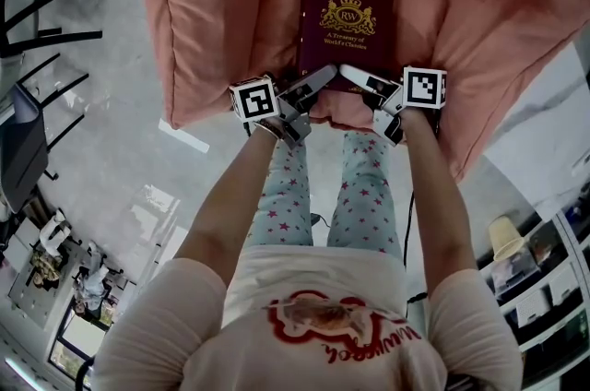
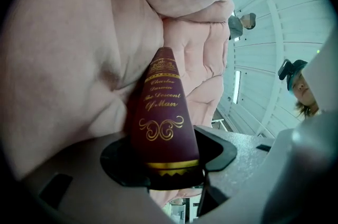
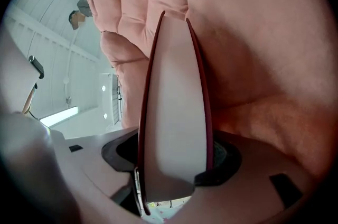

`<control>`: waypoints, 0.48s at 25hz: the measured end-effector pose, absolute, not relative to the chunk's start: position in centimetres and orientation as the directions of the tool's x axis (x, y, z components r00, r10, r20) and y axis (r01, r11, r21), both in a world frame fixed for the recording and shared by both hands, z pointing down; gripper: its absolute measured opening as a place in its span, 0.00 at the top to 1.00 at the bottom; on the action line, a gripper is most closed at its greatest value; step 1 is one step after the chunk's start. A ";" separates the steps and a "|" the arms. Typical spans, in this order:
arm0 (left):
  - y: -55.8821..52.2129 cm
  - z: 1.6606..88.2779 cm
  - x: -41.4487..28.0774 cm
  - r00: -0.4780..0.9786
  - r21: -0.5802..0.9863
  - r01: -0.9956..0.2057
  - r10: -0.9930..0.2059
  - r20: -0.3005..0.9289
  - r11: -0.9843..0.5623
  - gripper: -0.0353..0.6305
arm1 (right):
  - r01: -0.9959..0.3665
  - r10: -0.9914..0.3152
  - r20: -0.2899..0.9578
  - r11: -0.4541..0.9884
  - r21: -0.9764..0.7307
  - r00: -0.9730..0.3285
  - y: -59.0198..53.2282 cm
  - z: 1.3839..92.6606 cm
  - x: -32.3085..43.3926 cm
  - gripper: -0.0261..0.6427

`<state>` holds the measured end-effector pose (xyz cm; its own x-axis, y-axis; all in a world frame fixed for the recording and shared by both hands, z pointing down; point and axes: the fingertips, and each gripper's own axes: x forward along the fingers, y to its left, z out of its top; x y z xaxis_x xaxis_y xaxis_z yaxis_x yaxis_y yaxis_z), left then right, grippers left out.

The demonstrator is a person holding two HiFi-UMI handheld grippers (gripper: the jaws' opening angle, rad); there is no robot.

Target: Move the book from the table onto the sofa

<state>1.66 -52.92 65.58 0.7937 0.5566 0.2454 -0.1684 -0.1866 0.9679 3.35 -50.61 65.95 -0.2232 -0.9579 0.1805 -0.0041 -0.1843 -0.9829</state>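
Observation:
A maroon book (image 1: pixel 347 20) with a gold crest lies flat on the seat of the pink sofa (image 1: pixel 212 11). My left gripper (image 1: pixel 318 81) is shut on the book's near left corner, and the gold-lettered spine (image 2: pixel 163 112) fills the gap between its pads (image 2: pixel 166 157). At the near right corner my right gripper (image 1: pixel 361 81) has the book's white page edge (image 3: pixel 174 112) between its jaws (image 3: pixel 171 159). These jaws stand open: the left cover splays loosely, and the pads do not squeeze it. Sofa cushions (image 3: pixel 264 59) close in around the book.
The person's legs in star-print trousers (image 1: pixel 359 195) stand against the sofa front. Black chair legs (image 1: pixel 46 11) are at the far left and a white table surface (image 1: pixel 544 131) and shelves (image 1: pixel 544 278) at the right. Two people (image 2: pixel 243 22) (image 2: pixel 301 85) stand beyond the sofa.

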 end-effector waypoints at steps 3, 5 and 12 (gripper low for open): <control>-52.9 65.8 1.6 0.791 0.964 -0.184 0.553 0.260 -0.191 0.59 | -0.002 -0.964 0.158 -0.162 -0.987 -0.216 -50.9 65.6 3.5 0.54; -52.9 65.9 1.7 0.790 0.961 -0.204 0.548 0.275 -0.188 0.59 | -0.004 -0.956 0.202 -0.206 -0.979 -0.213 -50.5 66.2 3.6 0.53; -53.7 65.2 1.8 0.801 0.936 -0.229 0.495 0.337 -0.266 0.55 | -0.022 -0.930 0.311 -0.313 -0.949 -0.194 -50.2 66.8 3.5 0.50</control>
<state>1.84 -53.68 65.19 0.8012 0.4946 0.3369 -0.2293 -0.2662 0.9362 3.49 -50.18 66.75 -0.1939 -0.9303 0.3114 -0.0216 -0.3133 -0.9494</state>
